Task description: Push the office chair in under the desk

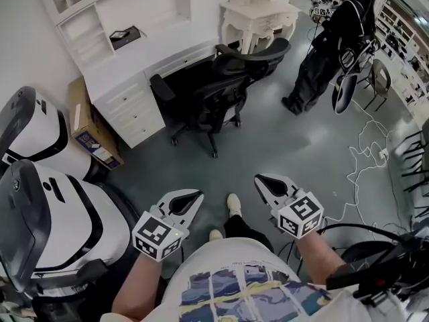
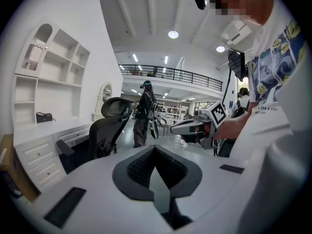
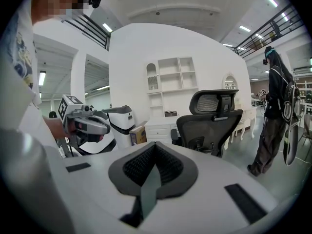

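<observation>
A black office chair (image 1: 221,96) stands on the grey floor, its seat turned toward the dark opening of the white desk (image 1: 127,69) and its back facing me. Both grippers hang near my body, well short of the chair. My left gripper (image 1: 196,196) is shut and empty, and so is my right gripper (image 1: 260,180). In the left gripper view the chair (image 2: 105,130) is ahead at left, past the closed jaws (image 2: 155,150), with the right gripper (image 2: 195,126) alongside. The right gripper view has the chair (image 3: 212,121) ahead at right beyond its closed jaws (image 3: 155,147).
A person in black (image 1: 328,52) stands right of the chair. A white ornate table (image 1: 258,15) is behind it. A cardboard box (image 1: 90,129) leans beside the desk drawers. Bulky white machines (image 1: 53,206) crowd my left. White cables (image 1: 365,153) trail over the floor at right.
</observation>
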Demonstrator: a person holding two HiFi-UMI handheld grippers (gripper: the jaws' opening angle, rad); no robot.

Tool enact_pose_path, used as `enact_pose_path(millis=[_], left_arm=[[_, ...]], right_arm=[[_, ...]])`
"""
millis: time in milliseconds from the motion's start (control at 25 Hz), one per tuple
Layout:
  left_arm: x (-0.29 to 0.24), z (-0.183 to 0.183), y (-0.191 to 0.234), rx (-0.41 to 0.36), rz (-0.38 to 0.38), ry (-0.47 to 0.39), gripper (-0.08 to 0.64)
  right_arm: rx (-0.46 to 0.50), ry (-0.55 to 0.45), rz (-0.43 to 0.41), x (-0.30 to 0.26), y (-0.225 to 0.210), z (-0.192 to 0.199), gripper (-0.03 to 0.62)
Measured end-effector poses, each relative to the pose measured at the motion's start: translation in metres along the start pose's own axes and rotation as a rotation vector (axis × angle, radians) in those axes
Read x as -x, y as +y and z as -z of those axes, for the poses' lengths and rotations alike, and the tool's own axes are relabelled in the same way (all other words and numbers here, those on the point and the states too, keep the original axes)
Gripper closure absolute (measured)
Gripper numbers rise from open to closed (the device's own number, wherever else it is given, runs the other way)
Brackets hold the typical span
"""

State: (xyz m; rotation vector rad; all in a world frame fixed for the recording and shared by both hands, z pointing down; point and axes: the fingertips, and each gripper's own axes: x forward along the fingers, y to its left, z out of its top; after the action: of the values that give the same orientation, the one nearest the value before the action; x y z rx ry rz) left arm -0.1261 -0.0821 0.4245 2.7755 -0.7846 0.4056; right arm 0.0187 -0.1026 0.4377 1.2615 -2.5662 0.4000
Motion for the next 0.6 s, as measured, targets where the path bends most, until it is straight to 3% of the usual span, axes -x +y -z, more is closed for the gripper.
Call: enact_pose_path(millis=[600], left_arm=[[-0.0003,0.0014,-0.0022,0.007,0.005,0.008,0.546]], right_arm=[[0.019,0.003,-0.026,-0.0057,0.0061,0.0027,0.568]])
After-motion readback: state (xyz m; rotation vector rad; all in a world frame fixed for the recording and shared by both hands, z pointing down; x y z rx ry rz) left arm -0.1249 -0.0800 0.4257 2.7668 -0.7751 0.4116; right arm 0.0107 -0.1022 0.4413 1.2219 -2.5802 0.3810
